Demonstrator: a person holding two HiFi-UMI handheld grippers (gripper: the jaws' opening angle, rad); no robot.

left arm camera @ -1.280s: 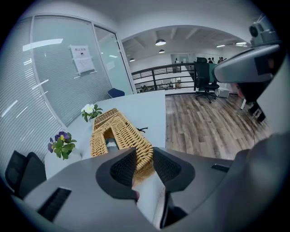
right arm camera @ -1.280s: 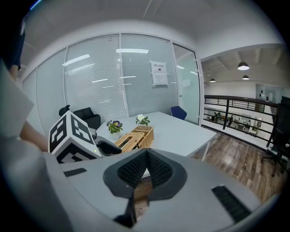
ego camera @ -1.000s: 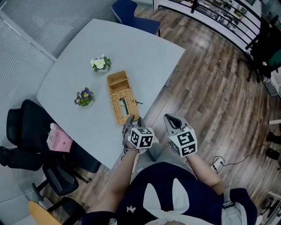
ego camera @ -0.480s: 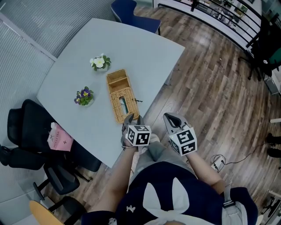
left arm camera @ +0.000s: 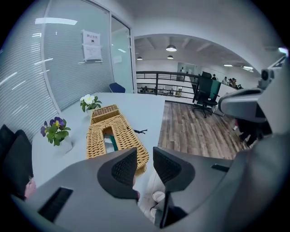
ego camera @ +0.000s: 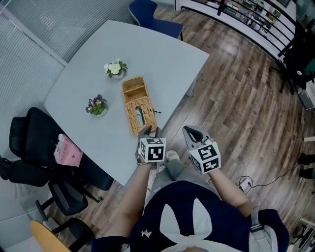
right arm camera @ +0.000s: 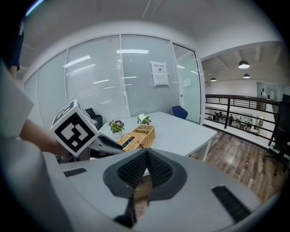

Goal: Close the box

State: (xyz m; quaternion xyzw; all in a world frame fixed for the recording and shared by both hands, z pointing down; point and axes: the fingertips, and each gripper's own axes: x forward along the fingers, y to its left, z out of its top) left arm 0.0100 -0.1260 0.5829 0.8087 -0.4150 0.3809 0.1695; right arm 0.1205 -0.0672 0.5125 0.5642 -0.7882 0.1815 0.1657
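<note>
A long woven wicker box (ego camera: 139, 106) lies on the pale grey table (ego camera: 147, 54). Its near half has a slotted top with something white and green inside; the far half (ego camera: 134, 87) lies open-topped. My left gripper (ego camera: 150, 131) hovers at the table's near edge, just short of the box, jaws apart with nothing between them. In the left gripper view the box (left arm camera: 113, 136) sits beyond the left gripper (left arm camera: 145, 165). My right gripper (ego camera: 193, 132) hangs off the table over the floor; in the right gripper view the right gripper (right arm camera: 145, 156) has its pads meeting, empty.
A white flower pot (ego camera: 115, 69) and a purple one (ego camera: 97, 105) stand left of the box. A small black item (ego camera: 156, 111) lies by its right side. Black chairs (ego camera: 29, 142), a pink bag (ego camera: 65, 150) and a blue chair (ego camera: 147, 12) ring the table; wooden floor (ego camera: 236, 98) lies to the right.
My left gripper has rolled about its own axis, so its marker cube shows a different face, and shifted slightly. The right gripper and the box have stayed put.
</note>
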